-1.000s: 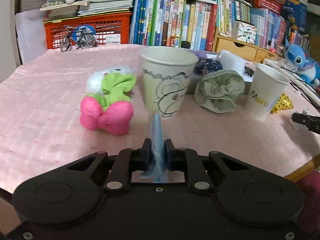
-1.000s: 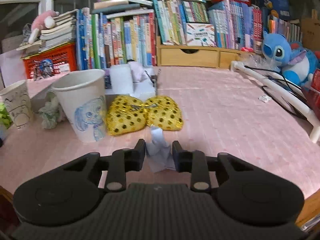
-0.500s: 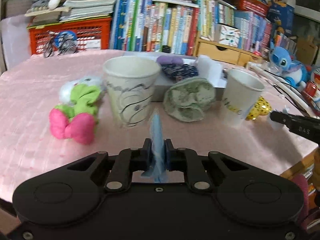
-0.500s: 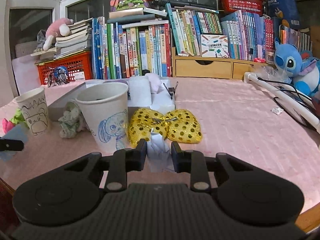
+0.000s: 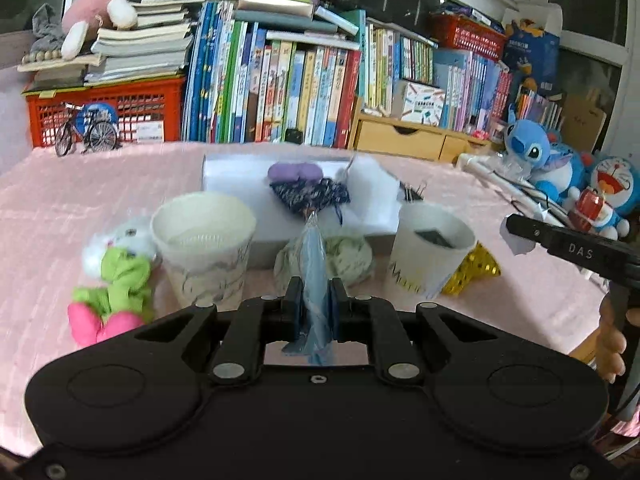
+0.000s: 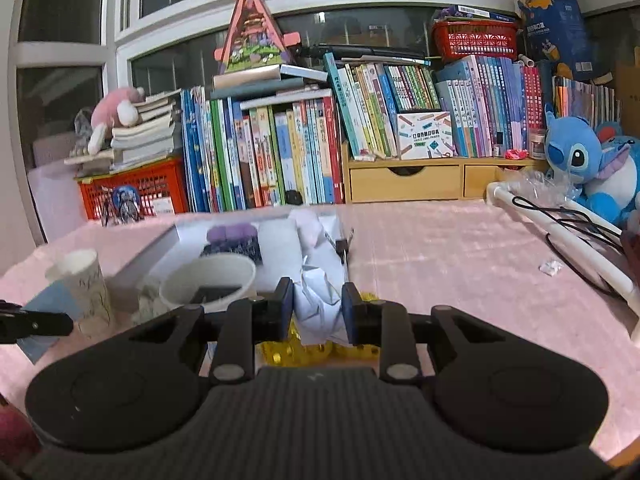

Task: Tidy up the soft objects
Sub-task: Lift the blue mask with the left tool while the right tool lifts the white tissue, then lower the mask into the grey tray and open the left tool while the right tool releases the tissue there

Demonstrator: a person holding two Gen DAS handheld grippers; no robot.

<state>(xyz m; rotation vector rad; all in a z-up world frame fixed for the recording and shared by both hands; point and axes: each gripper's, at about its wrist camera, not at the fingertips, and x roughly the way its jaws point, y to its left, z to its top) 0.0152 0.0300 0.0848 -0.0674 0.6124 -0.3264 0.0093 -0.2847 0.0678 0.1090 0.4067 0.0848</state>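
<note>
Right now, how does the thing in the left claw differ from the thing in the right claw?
The blue piece in the left claw is flat, thin and smooth; the white piece in the right claw is crumpled and bulkier. The left claw's pads stand almost together, the right claw's wider apart. Both are light scraps, clamped and off the table.

A thin blue cloth piece [image 5: 314, 276] was held upright, pinched edge-on, at six o'clock in the left wrist view. A crumpled white piece [image 6: 320, 304] was clamped likewise in the right wrist view. On the pink tablecloth, a green-and-pink plush bow [image 5: 112, 292] lay at nine o'clock, a pale green floral scrunchie [image 5: 348, 256] near centre, and a gold sequinned bow [image 5: 478, 270] at three o'clock. A dark patterned scrunchie [image 5: 308, 196] and a purple one [image 5: 294, 172] rested at twelve o'clock on a white box.
</note>
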